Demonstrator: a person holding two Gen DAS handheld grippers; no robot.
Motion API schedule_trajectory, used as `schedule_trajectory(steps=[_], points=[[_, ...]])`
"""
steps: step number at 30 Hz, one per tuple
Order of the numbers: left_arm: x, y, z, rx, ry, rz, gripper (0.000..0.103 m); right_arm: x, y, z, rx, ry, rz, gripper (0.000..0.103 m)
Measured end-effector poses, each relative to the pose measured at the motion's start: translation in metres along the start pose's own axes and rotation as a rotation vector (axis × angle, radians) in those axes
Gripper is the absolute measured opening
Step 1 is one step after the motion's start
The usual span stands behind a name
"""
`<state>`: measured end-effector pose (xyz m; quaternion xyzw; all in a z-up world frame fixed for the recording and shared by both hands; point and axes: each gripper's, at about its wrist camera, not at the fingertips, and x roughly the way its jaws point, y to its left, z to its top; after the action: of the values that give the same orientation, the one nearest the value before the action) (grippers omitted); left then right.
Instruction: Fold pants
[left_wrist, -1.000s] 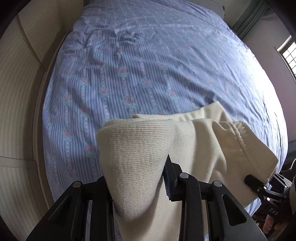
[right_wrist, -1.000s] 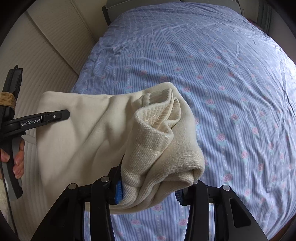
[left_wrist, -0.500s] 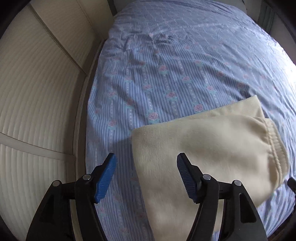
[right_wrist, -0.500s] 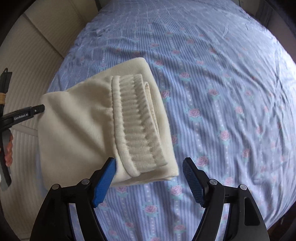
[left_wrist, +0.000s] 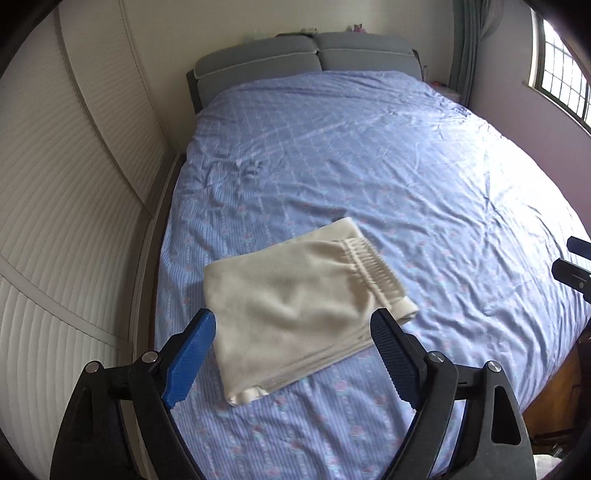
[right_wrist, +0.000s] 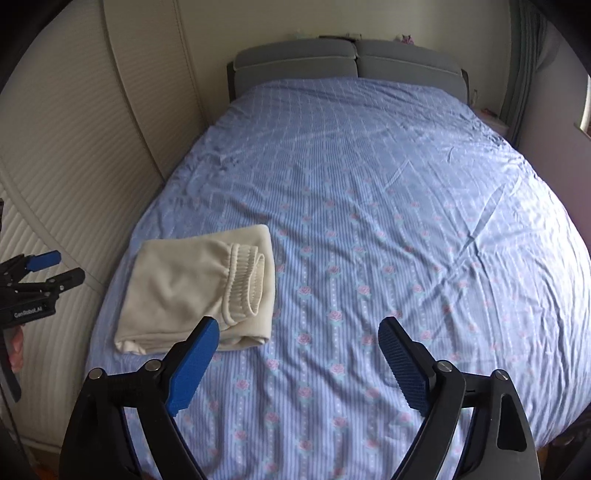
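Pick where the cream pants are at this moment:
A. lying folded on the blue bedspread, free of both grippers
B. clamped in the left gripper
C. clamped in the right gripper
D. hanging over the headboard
A: the folded cream pants lie on the blue bedspread, and both the left gripper and right gripper are open and empty above it.

Big bed (left_wrist: 406, 166) with a wrinkly blue striped rose-print sheet, grey headboard (left_wrist: 306, 55) at the top of frame. Only a folded cream pants (left_wrist: 295, 302) bundle lies on it, lower left, ribbed waistband showing.
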<state>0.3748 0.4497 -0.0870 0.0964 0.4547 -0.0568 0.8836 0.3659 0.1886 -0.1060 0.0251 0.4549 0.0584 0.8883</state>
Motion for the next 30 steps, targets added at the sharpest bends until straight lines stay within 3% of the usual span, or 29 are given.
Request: schedule_trajectory(steps=[3,9,16,24,30], points=[[-0.035,-0.040,-0.002,0.010,-0.038,-0.031,0.093,-0.046,-0.015,-0.010,-0.004,-0.054,0.009,0.094],[-0.100,-0.133,-0.007,0.034,-0.124,-0.021,0.097,-0.116,-0.069,-0.036,0.007,-0.120,0.021,0.095],[-0.163,-0.240,-0.021,-0.038,-0.184,-0.003,0.101,-0.186,-0.152,-0.070,-0.015,-0.152,0.022,0.095],[-0.211,-0.345,-0.033,-0.073,-0.242,0.016,0.103,-0.260,-0.244,-0.096,-0.018,-0.196,0.047,0.095],[-0.230,-0.392,-0.039,-0.064,-0.243,-0.002,0.103,-0.293,-0.290,-0.111,-0.023,-0.210,0.058,0.095]])
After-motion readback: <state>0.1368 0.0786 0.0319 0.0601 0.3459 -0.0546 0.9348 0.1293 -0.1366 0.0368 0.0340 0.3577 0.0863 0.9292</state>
